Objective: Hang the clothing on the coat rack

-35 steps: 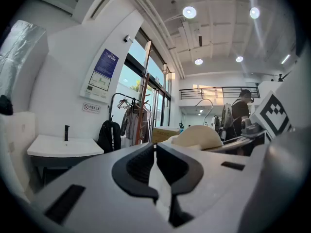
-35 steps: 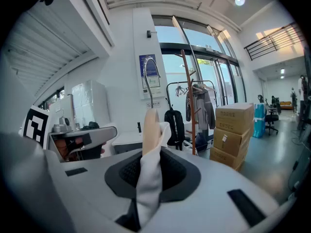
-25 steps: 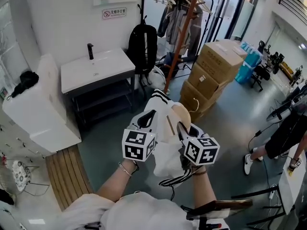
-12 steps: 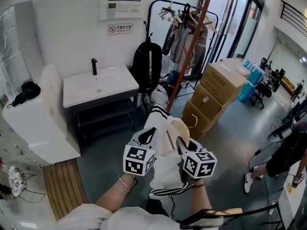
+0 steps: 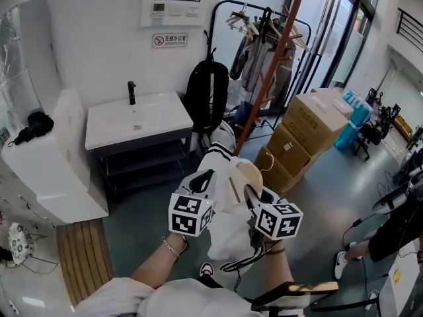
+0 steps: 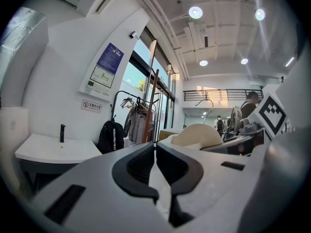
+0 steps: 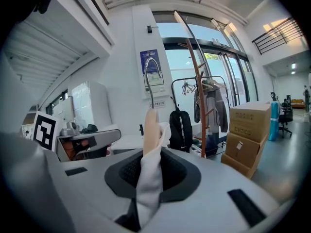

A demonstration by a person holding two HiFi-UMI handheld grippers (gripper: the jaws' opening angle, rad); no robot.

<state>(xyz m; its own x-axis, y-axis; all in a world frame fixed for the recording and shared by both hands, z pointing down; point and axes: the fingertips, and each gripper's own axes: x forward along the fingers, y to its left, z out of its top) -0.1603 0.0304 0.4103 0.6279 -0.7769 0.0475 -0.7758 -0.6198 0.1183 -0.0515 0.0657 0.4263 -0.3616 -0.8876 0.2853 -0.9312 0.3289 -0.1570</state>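
In front of the person's chest: left hand-held gripper (image 5: 203, 167) sat pinched narrow on a fold of the white clothing (image 5: 228, 226). Right hand-held gripper (image 5: 251, 182) was clamped on cloth wrapped over the end of the wooden hanger (image 5: 248, 172). Both grips matched a second earlier, no slip. The clothing hung between the two, clear of the floor, with the hanger hook (image 7: 153, 74) pointing up.

Change: the whole carry had gone forward. Backpack (image 5: 208, 101), cartons (image 5: 310, 121) and the wooden coat rack (image 5: 269, 71) all sat nearer and larger than before. The rack was still well apart from the clothing, ahead and slightly right.

Read: transit phase, hanging not yet started. Next probably needs a lift to get the hook onto a peg. Jackets (image 5: 252, 65) on the rail behind could snag.
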